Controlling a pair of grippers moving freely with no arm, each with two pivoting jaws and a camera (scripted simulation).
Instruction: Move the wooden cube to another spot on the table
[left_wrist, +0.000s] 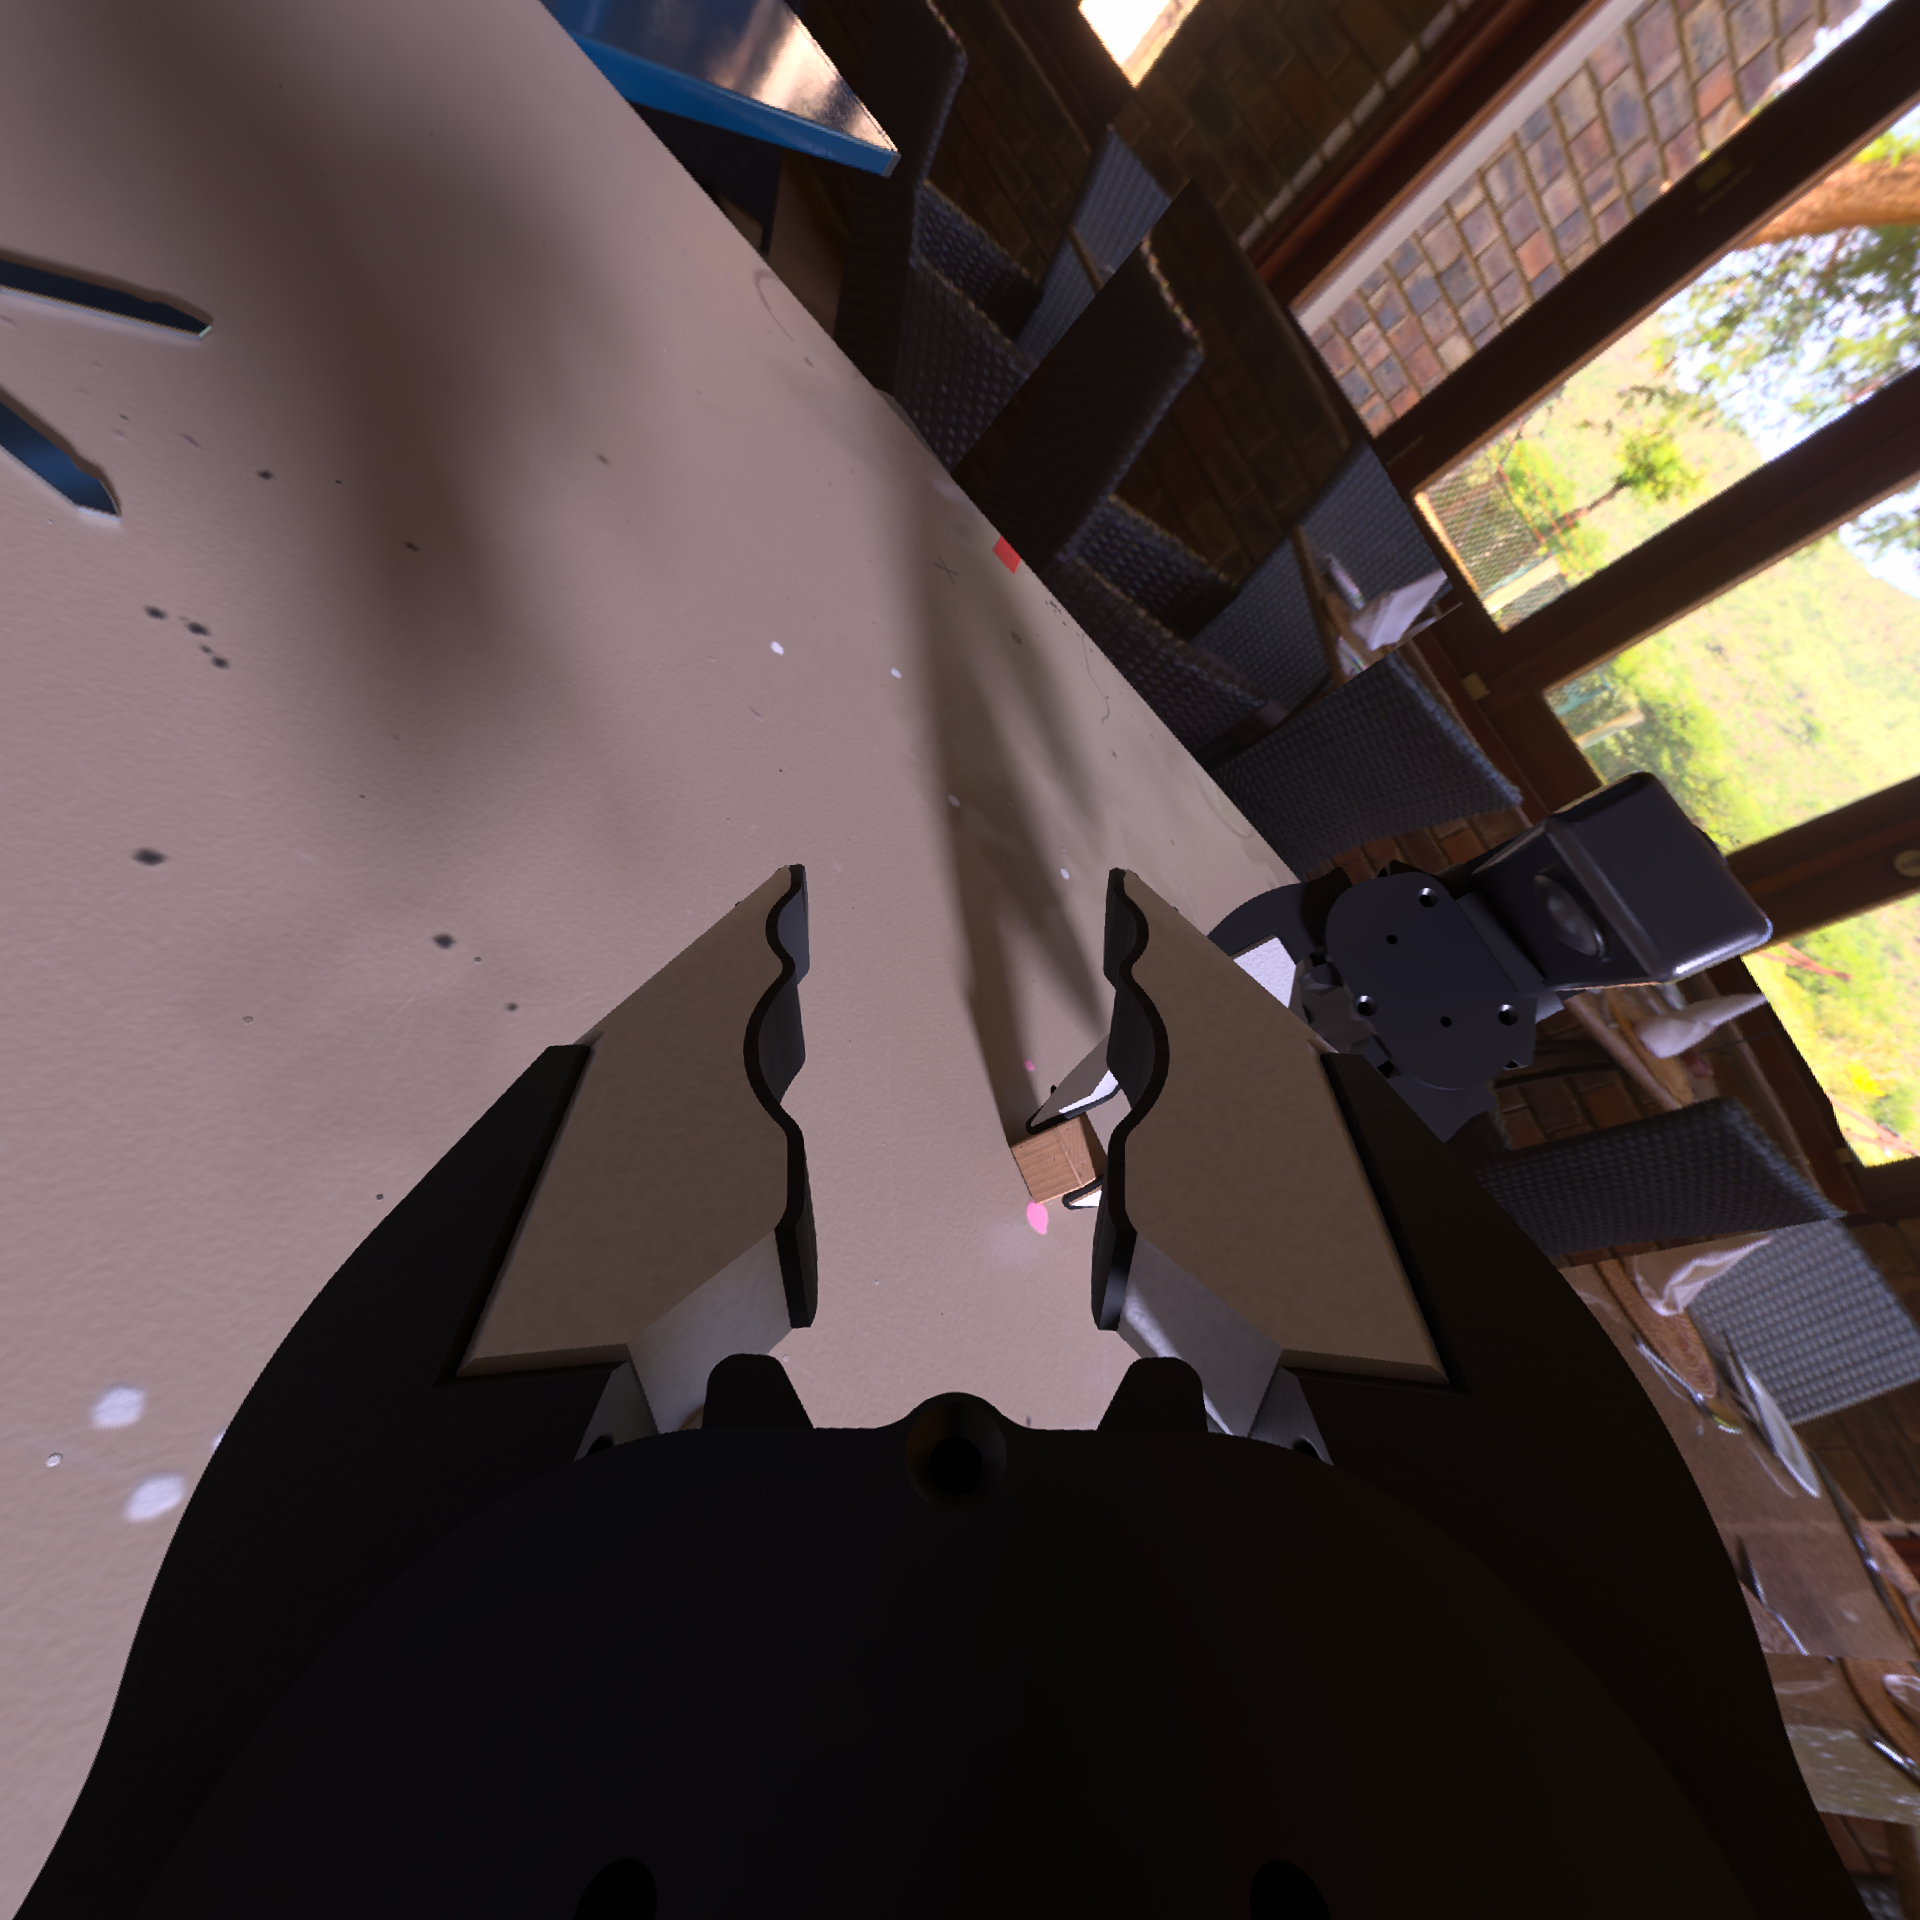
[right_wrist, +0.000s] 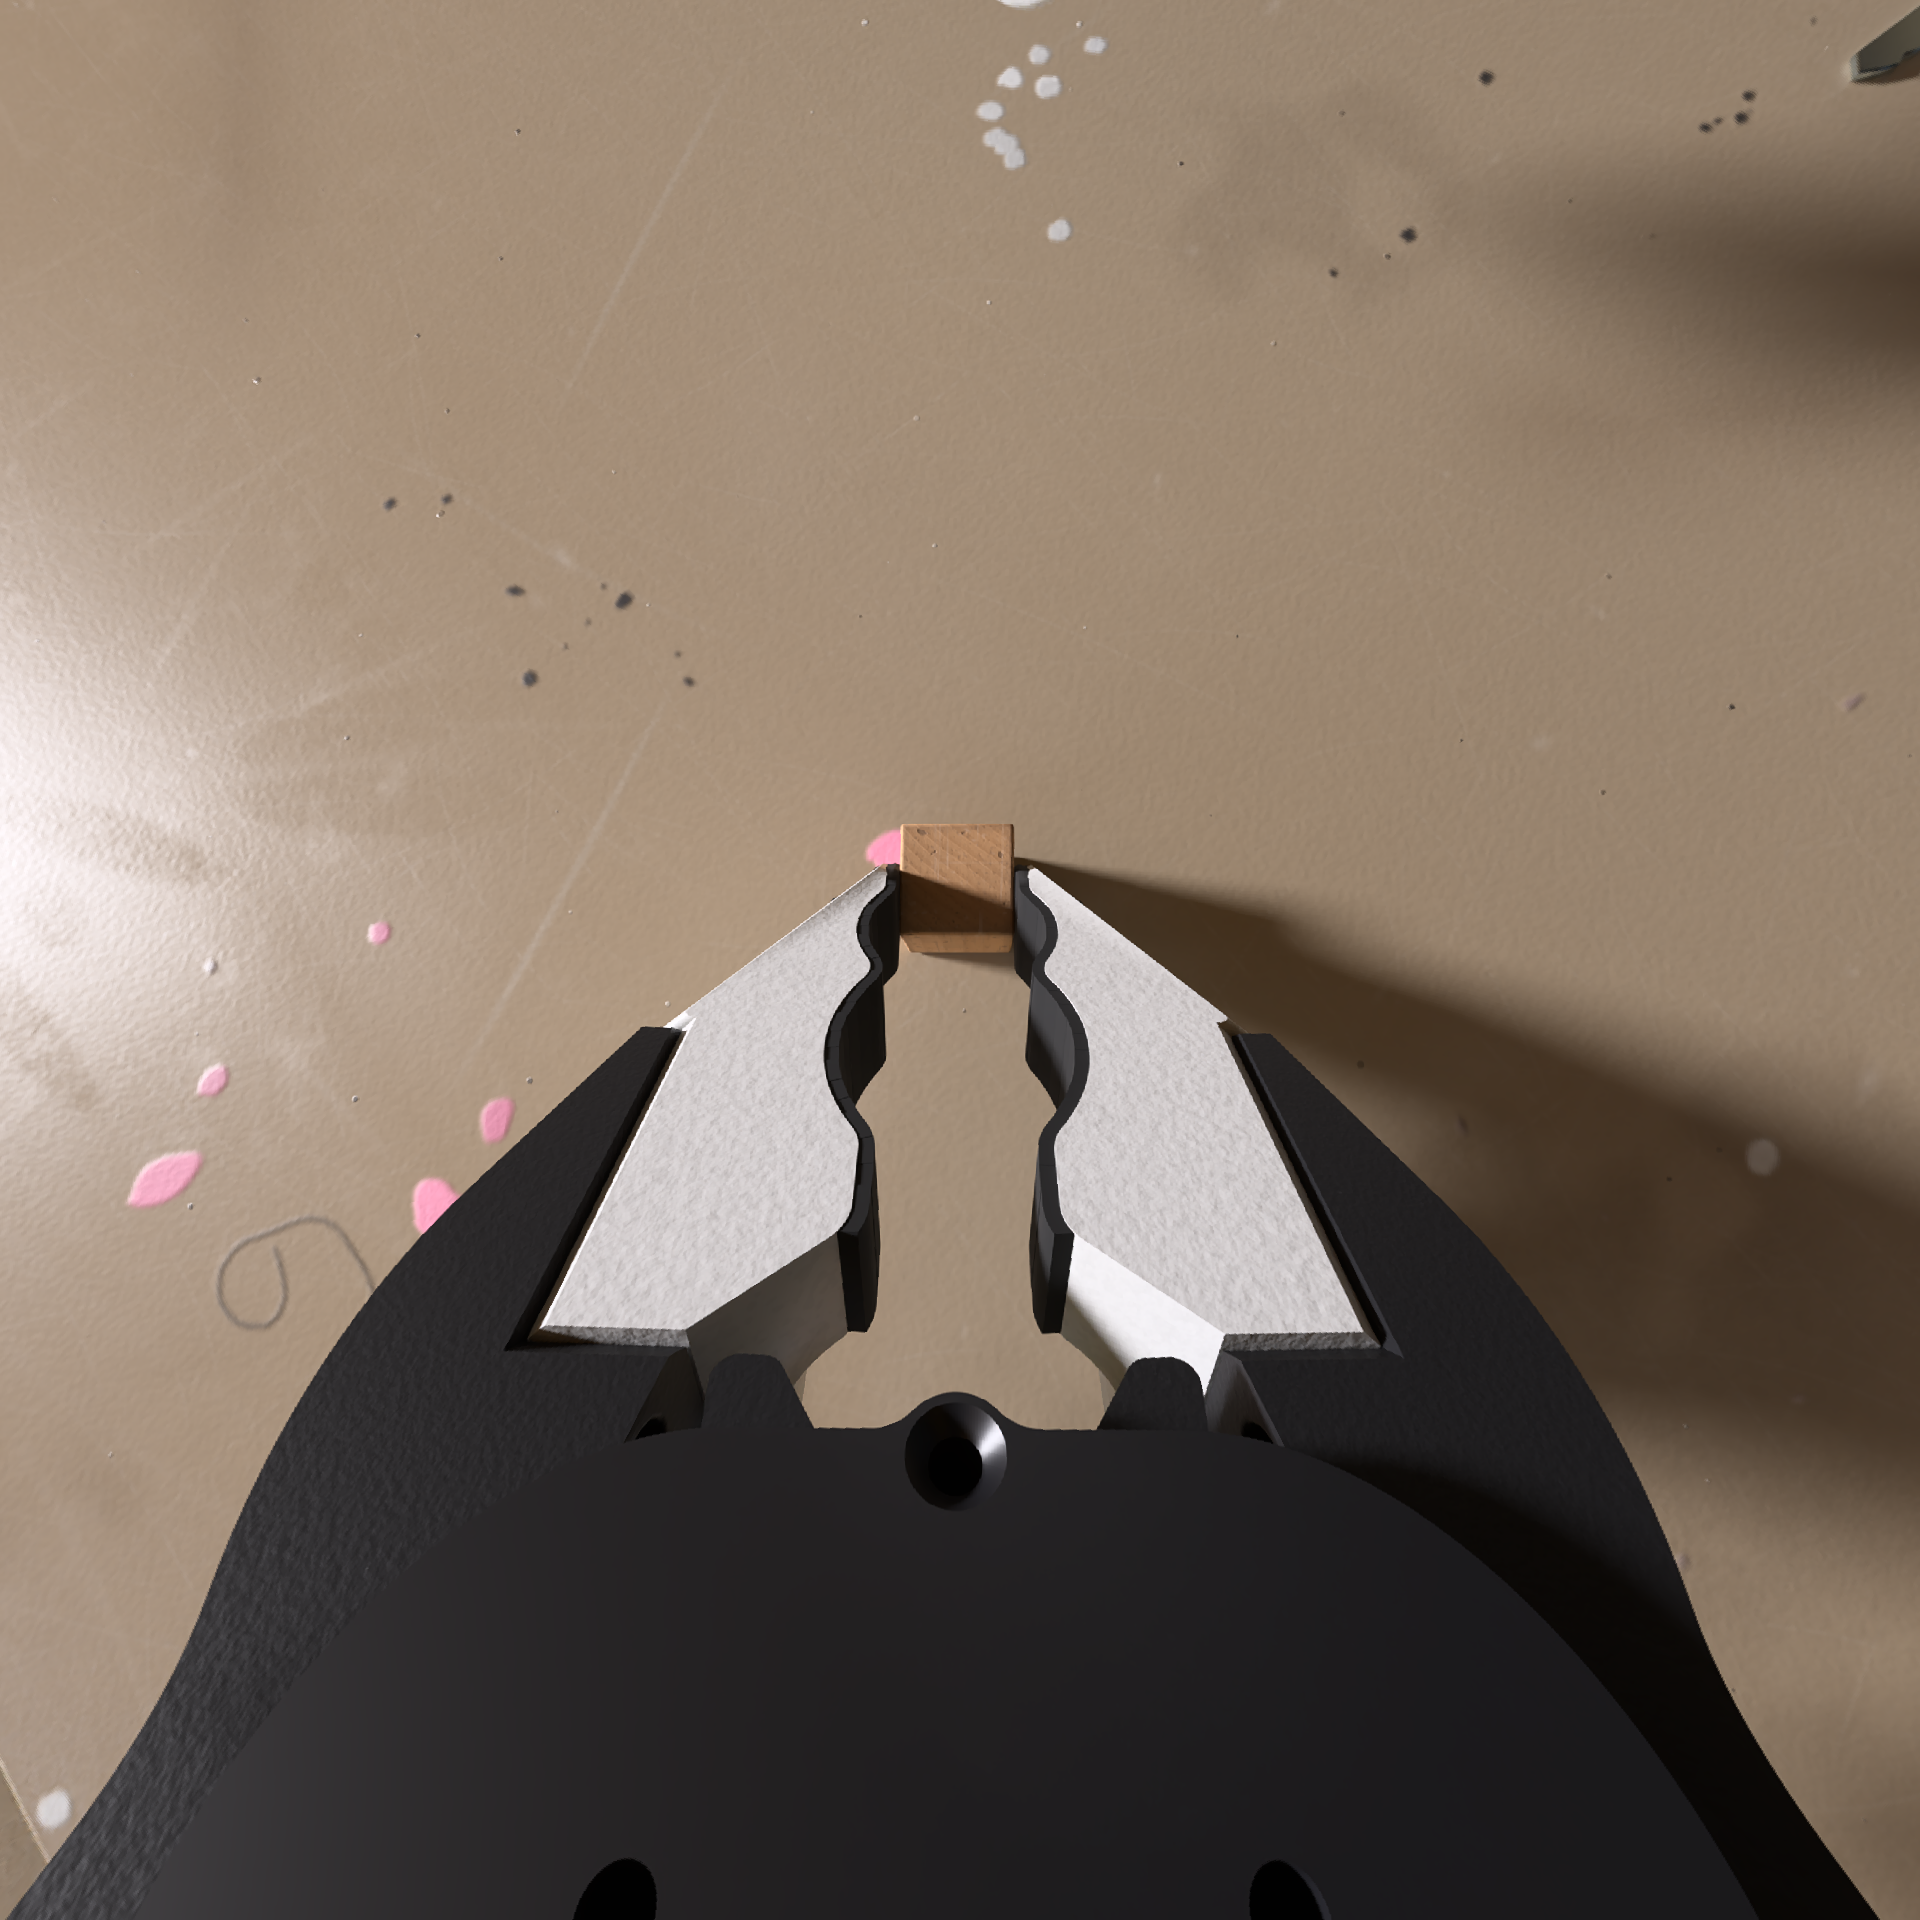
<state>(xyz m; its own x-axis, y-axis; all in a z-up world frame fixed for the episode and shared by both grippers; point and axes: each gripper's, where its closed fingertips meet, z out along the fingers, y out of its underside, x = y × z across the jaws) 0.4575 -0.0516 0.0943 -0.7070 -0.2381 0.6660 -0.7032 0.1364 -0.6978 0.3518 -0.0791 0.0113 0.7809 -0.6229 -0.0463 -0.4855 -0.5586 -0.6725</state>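
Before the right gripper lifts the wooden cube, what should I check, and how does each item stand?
1. Wooden cube between the right gripper fingertips: ok.
2. Pads touching both cube sides: left ok; right shows a thin gap, cannot tell.
3. Cube resting flat on the table: ok.
4. Left gripper open, holding nothing, apart from the cube: ok.
5. Bare tabletop ahead for a new spot: ok.

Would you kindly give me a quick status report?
Right gripper shut on wooden cube, cube at table level. Left gripper open, empty, off to the side. Nothing in the way.
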